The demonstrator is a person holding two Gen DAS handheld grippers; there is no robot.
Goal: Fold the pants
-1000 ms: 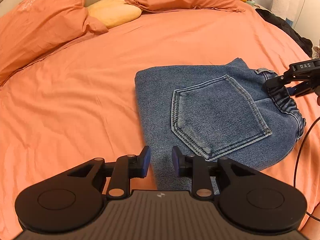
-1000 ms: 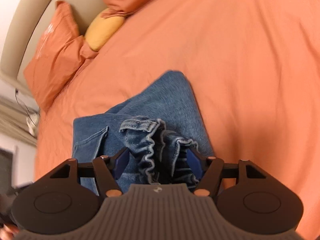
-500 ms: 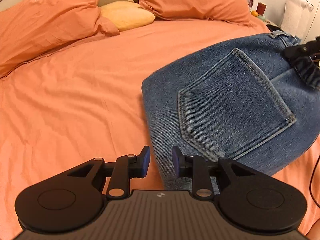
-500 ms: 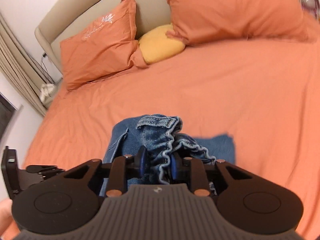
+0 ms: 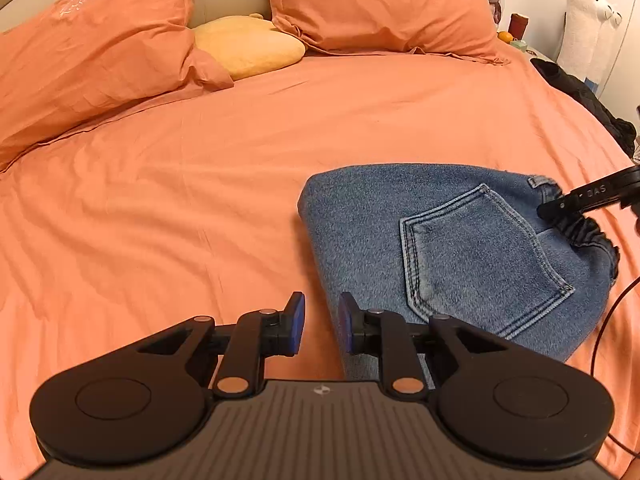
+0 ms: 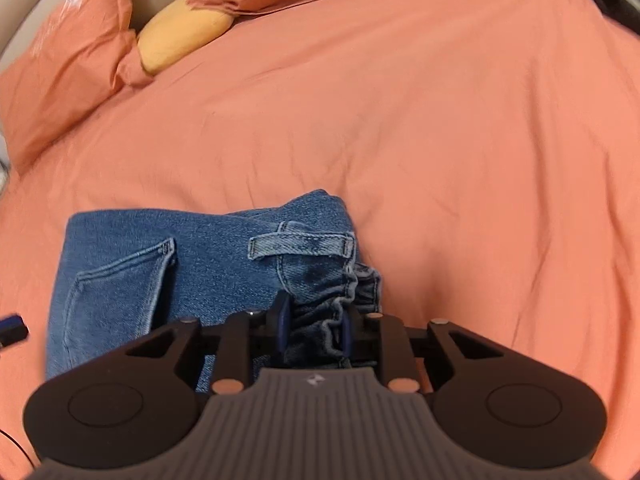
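Note:
Folded blue denim pants (image 5: pixel 452 252) lie on the orange bed sheet (image 5: pixel 240 160), back pocket up. My left gripper (image 5: pixel 319 320) hovers just above the sheet at the pants' near left edge. Its jaws stand slightly apart with nothing between them. My right gripper (image 6: pixel 314 320) is shut on the pants' elastic waistband (image 6: pixel 320 304). It also shows at the right edge of the left wrist view (image 5: pixel 588 196). The pants (image 6: pixel 168 272) lie flat on the bed in the right wrist view.
Two orange pillows (image 5: pixel 92 44) (image 5: pixel 380 4) and a yellow cushion (image 5: pixel 248 44) lie at the head of the bed. Dark clothing (image 5: pixel 588 100) lies at the bed's right edge. A white plush toy (image 5: pixel 588 20) stands beyond it.
The right gripper closed on the waistband, lifted the pants, then brought them back down flat on the bed, further right. The left gripper stayed slightly open.

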